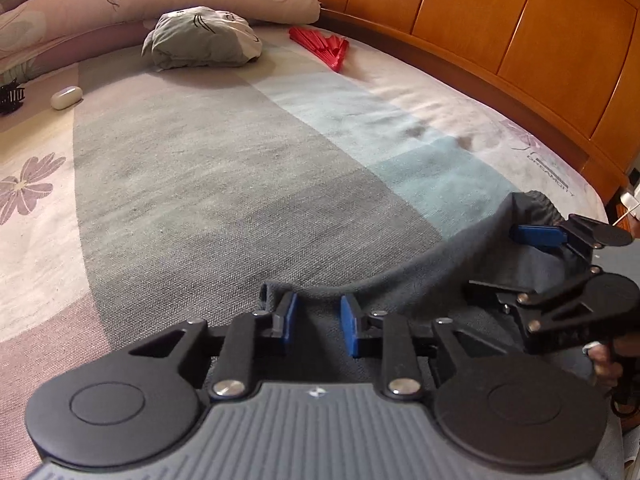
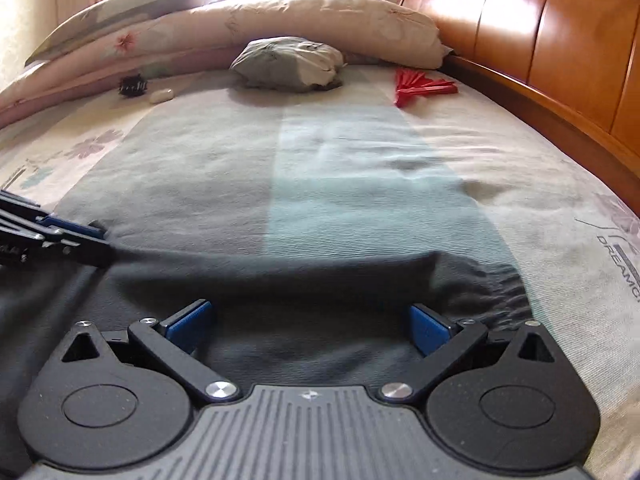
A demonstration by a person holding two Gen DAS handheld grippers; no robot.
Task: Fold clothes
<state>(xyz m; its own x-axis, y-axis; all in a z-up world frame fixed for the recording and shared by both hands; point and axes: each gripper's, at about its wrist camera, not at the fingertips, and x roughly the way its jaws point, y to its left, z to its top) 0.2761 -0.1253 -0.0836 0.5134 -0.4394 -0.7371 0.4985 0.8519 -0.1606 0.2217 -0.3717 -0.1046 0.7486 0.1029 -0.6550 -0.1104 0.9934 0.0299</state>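
Dark grey garment is lying at the bed's near edge on the grey-teal blanket. Left gripper is sitting w/ jaws partly apart over its hem; right gripper is hovering wide apart above the cloth, gripping nothing.

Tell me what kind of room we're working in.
Most likely a bedroom: a bed with a glossy wooden headboard, a rolled floral quilt by the window, and a dark grey garment spread on the striped bedspread.
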